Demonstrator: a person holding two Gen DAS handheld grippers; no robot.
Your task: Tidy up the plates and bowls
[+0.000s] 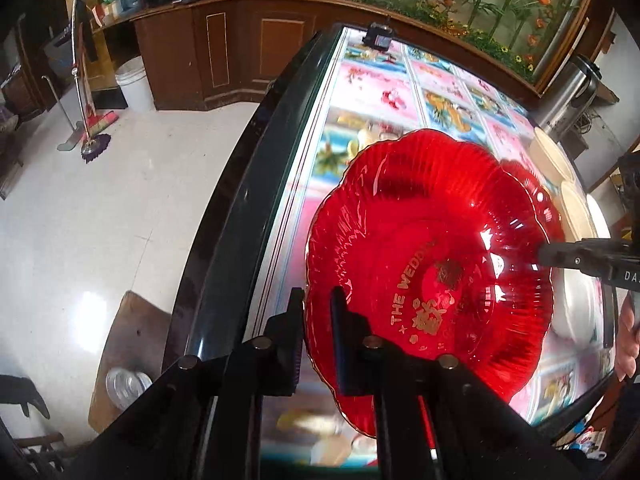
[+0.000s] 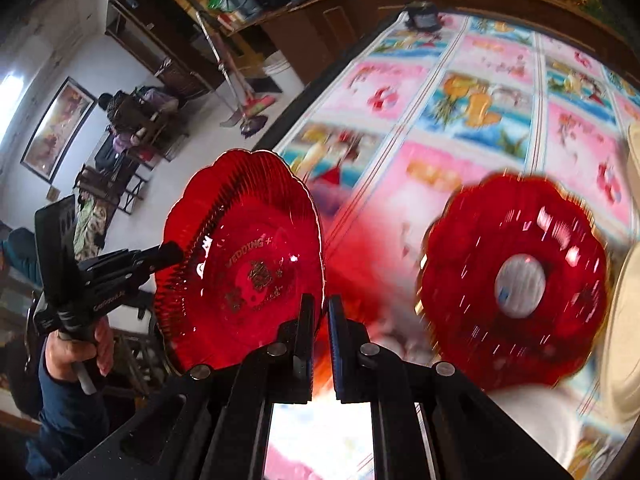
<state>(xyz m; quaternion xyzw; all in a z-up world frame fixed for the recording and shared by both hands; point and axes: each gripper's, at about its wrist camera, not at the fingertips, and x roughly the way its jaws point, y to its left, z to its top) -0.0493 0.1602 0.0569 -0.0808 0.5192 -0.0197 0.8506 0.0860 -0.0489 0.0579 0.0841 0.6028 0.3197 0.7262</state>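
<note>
**Red plate pinched at two rims over the table**

Left wrist view. Left gripper closed down to a narrow slot, with the near rim of the red plate pinched between the pads. Right gripper reaching in from the right, tip clamped on the opposite rim of the same dish. Red plate of ribbed glass with a scalloped gold edge and gold lettering in its well; nothing in it. Placed over the table, close to its left edge, above the glass top and flowered cloth. Cream plates stacked by the far right edge. White dish partly hidden under the red rim on the right; contents impossible to tell.

Right wrist view. Right gripper nearly shut, the thin rim of the red plate squeezed between its jaws. Left gripper at the far rim, carried by a hand in a dark blue sleeve. Dish tipped on a slant, hanging past the left edge of the table with floor visible behind. Second red plate lying on the cloth nearer the right edge, blurred, pale white patch at its centre; whether an object or the cloth showing through, cannot tell. Cream dishes at the right edge, just beside it.
</note>
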